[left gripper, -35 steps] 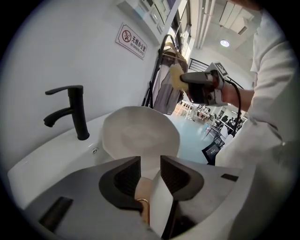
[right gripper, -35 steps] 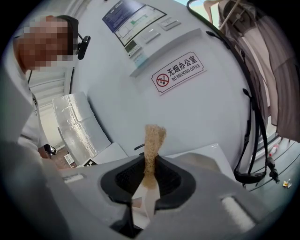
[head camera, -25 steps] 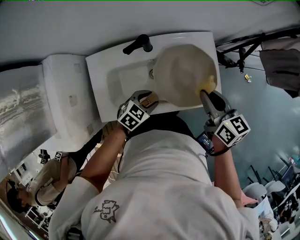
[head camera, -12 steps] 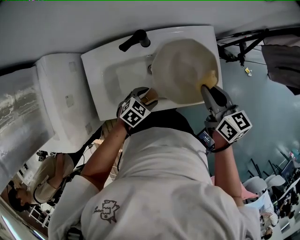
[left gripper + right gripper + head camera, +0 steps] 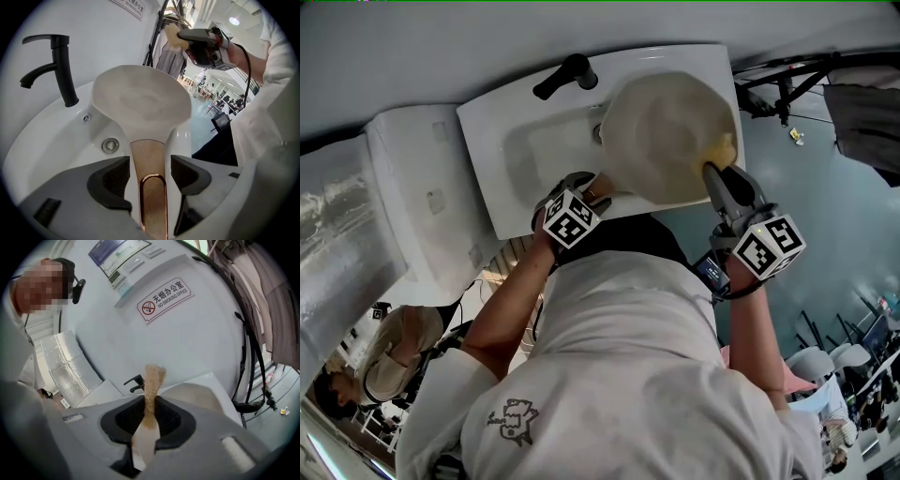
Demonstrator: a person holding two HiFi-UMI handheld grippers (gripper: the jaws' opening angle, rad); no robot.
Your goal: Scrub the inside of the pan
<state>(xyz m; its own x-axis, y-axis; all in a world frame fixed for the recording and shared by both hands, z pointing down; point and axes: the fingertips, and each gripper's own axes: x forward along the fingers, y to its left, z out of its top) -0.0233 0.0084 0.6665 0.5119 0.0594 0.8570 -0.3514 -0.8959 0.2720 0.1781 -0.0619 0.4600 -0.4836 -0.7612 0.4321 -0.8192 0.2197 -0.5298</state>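
Observation:
A cream pan (image 5: 670, 136) rests tilted on the right side of the white sink (image 5: 516, 159), its inside facing up. Its tan handle (image 5: 149, 159) runs back between the jaws of my left gripper (image 5: 591, 192). Those jaws have just been opening, and a gap shows on each side of the handle. My right gripper (image 5: 717, 183) hovers at the pan's right rim, shut on a yellow scrub sponge (image 5: 722, 152). In the right gripper view the sponge (image 5: 152, 380) stands up from between the pads. The left gripper view shows the pan (image 5: 140, 101) with the right gripper (image 5: 201, 40) above it.
A black faucet (image 5: 562, 77) stands at the sink's back edge, and the drain (image 5: 110, 145) lies left of the pan. A white unit (image 5: 403, 187) adjoins the sink on the left. A black stand (image 5: 787, 89) and hanging cloth are on the right. Another person (image 5: 394, 356) is at lower left.
My left gripper's jaws have spread apart and let go of the pan handle, and the gripper has sunk a little. The right gripper with the sponge has barely moved.

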